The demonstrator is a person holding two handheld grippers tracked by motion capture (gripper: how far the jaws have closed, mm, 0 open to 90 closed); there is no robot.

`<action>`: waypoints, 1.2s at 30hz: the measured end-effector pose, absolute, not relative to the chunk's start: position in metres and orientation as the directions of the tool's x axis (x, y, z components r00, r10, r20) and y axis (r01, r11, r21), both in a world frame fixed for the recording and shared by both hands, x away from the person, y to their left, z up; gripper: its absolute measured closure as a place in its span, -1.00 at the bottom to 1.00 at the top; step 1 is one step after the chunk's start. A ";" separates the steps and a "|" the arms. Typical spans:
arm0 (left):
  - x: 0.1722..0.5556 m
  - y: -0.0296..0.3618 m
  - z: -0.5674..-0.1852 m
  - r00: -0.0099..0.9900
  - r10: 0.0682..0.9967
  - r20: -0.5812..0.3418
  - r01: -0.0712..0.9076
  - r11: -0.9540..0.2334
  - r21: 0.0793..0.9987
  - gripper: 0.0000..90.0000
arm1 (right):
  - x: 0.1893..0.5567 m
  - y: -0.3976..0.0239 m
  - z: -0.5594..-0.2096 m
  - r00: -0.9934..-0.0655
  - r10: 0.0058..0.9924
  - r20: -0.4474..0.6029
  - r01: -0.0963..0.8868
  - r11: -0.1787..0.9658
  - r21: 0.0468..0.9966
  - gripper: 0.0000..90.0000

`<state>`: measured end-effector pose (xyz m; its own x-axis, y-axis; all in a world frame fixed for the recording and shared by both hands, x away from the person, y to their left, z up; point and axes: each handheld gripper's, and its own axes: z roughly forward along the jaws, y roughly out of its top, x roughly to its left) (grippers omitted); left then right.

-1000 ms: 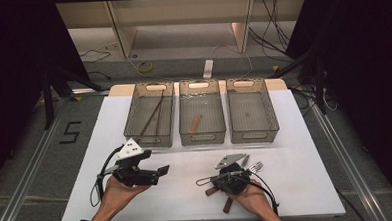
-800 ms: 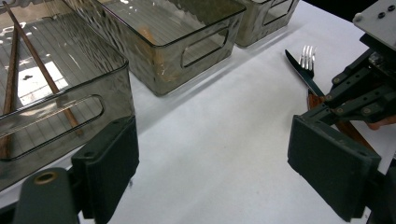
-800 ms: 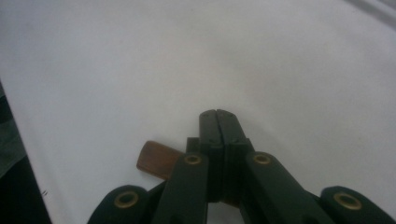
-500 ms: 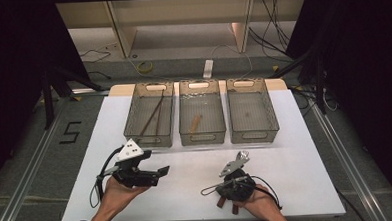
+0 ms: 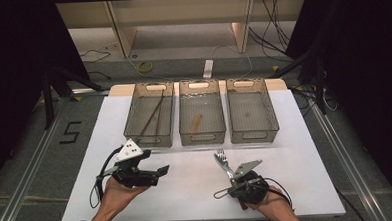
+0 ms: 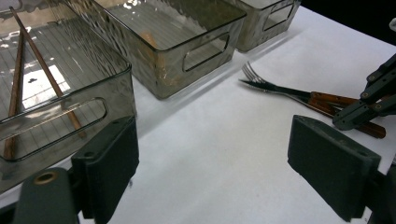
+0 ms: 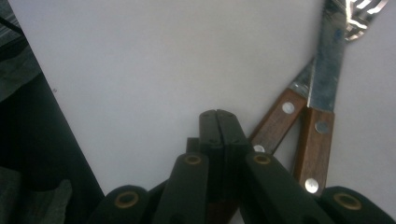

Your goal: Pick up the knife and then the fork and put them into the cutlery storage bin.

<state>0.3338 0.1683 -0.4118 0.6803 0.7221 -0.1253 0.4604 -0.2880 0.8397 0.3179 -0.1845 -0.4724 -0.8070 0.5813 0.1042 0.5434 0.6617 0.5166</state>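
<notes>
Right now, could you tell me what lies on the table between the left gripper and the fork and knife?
Nothing: between the left gripper and the crossed fork and knife, the white table is bare, as the left gripper view and high view show.

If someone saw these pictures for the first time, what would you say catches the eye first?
Probably the three clear bins lined up at the far side of the white table, the left one holding chopsticks. Next, the fork and knife with wooden handles lying crossed at the near right, by the shut right gripper. The left gripper gapes open, empty.
</notes>
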 end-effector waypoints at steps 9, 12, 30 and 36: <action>0.333 0.170 -0.410 0.676 0.724 -0.137 0.450 -0.260 0.854 -0.64 | 0.320 -0.197 -0.471 -0.790 0.605 0.096 0.561 0.652 0.509 1.00; 0.332 0.171 -0.410 0.676 0.721 -0.154 0.448 -0.236 0.862 -0.64 | 0.321 -0.199 -0.470 -0.782 0.616 0.094 0.569 0.645 0.510 1.00; 0.332 0.178 -0.407 0.671 0.715 -0.194 0.434 -0.167 0.885 -0.65 | 0.328 -0.211 -0.446 -0.776 0.625 0.082 0.549 0.607 0.574 0.90; 0.331 0.179 -0.407 0.673 0.713 -0.195 0.425 -0.157 0.891 -0.65 | 0.337 -0.219 -0.436 -0.759 0.648 0.059 0.551 0.592 0.588 0.24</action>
